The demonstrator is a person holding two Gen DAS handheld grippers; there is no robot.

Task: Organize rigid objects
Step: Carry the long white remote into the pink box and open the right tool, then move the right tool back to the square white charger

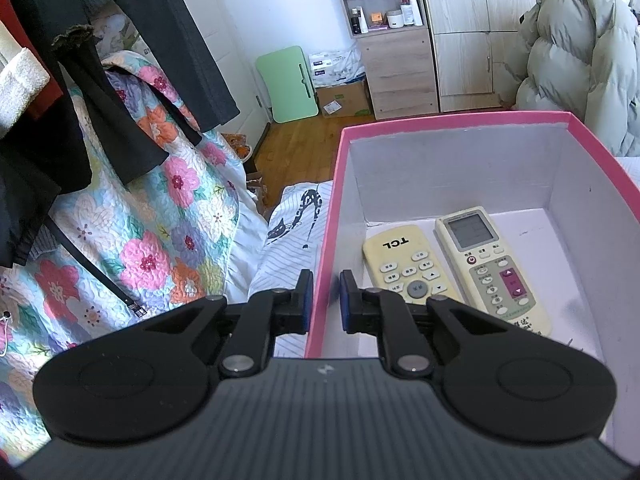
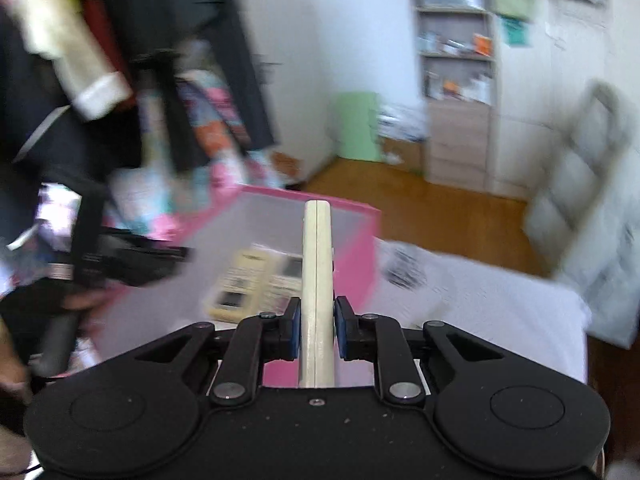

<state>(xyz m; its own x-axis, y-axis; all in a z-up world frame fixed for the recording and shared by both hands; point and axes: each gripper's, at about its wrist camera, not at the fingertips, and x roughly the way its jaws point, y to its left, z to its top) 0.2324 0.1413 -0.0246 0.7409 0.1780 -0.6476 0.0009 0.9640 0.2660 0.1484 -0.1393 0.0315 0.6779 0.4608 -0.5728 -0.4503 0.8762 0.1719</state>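
Observation:
A pink box (image 1: 460,118) with a white inside stands on the bed. Two remotes lie flat in it: a cream TCL remote (image 1: 408,264) and a white remote with a screen (image 1: 492,268). My left gripper (image 1: 323,300) straddles the box's left wall (image 1: 324,248), one finger outside, one inside, shut on it. My right gripper (image 2: 316,326) is shut on a third cream remote (image 2: 317,280), held on edge and pointing forward above the box (image 2: 352,208). The two remotes (image 2: 256,276) show blurred below it. The left gripper (image 2: 132,256) shows at the box's left side.
A floral quilt (image 1: 152,240) and dark hanging clothes (image 1: 100,80) are to the left. A white sheet (image 2: 480,292) lies right of the box. A puffy coat (image 1: 580,60), wardrobe (image 1: 480,32), shelves (image 1: 380,0) and wooden floor (image 1: 300,144) are beyond.

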